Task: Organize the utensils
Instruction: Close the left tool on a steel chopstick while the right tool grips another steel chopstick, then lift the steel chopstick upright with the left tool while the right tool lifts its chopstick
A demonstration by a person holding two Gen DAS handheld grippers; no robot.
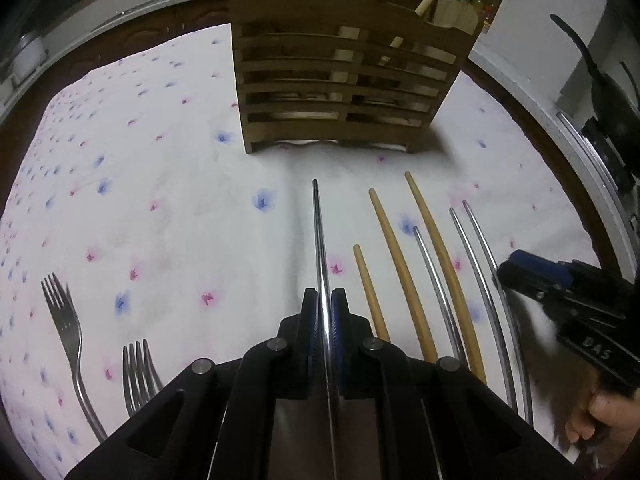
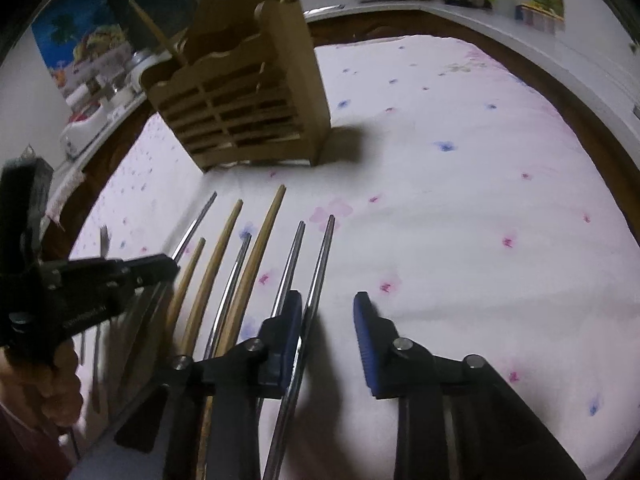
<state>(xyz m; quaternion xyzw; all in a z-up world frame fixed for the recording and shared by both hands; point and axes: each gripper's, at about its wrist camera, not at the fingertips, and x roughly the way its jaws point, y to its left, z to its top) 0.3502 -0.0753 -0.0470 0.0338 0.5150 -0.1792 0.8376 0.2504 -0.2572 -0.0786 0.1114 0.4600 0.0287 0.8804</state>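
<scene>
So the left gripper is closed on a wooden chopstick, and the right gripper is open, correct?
Not quite. The left gripper is closed on a metal chopstick, not a wooden one, as the left wrist view shows. The right gripper is indeed open.

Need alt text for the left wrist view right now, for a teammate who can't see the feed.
The left claw is shut on a metal chopstick pointing toward a slatted wooden utensil holder on a floral tablecloth. Wooden and metal chopsticks lie to its right, two forks to its left, and the right claw enters at the right edge.
</scene>
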